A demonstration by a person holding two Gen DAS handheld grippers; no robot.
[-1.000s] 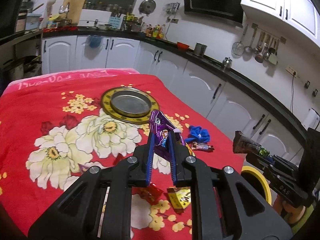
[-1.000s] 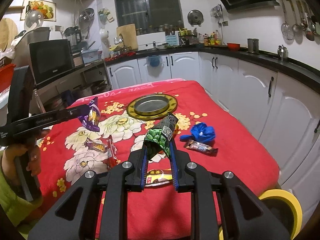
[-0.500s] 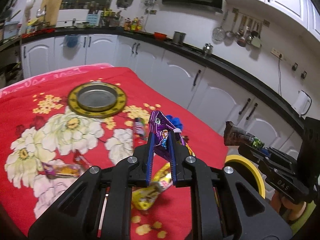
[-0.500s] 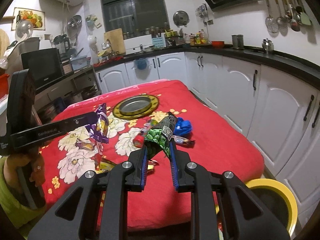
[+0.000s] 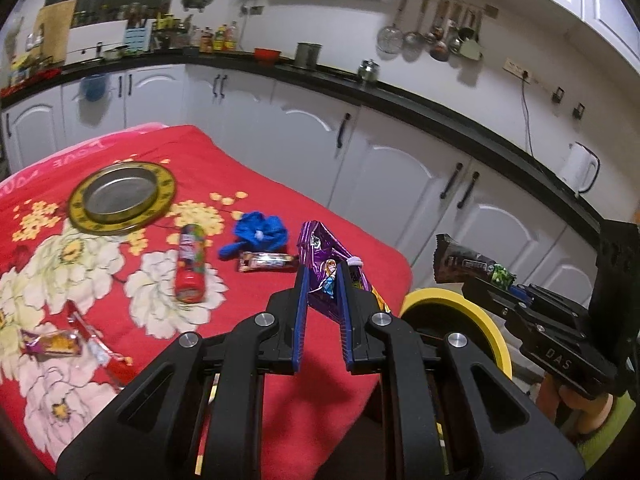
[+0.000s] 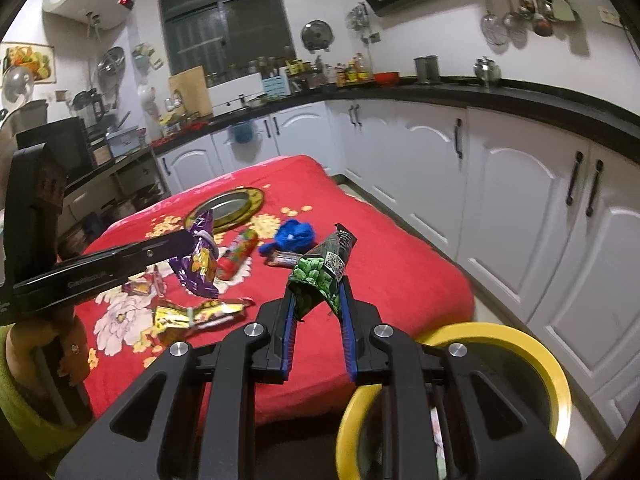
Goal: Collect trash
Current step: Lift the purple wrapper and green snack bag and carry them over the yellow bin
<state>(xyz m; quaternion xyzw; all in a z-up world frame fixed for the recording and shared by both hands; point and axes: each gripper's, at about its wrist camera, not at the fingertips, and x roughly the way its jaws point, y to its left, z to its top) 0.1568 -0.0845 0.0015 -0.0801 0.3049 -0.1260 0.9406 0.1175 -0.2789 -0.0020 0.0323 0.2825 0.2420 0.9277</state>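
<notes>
Beside the yellow bin point(image 6: 524, 344), the left gripper point(image 5: 323, 280) clamps a purple wrapper point(image 5: 326, 258) over the red table point(image 5: 256, 184) edge, while the right gripper point(image 6: 316, 292) pinches a green wrapper point(image 6: 320, 272) nearby.

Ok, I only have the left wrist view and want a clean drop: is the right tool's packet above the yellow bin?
Observer: Apparently not. In the right wrist view the green packet in the right tool shows against the red cloth; the yellow bin sits lower, under the tool's body.
Operator: Anything hiding behind my tool?
Observer: A yellow wrapper lies on the cloth near its front edge.
Operator: And my purple wrapper?
Observer: Side on, the purple wrapper hangs from the left tool, pinched near its top.
</notes>
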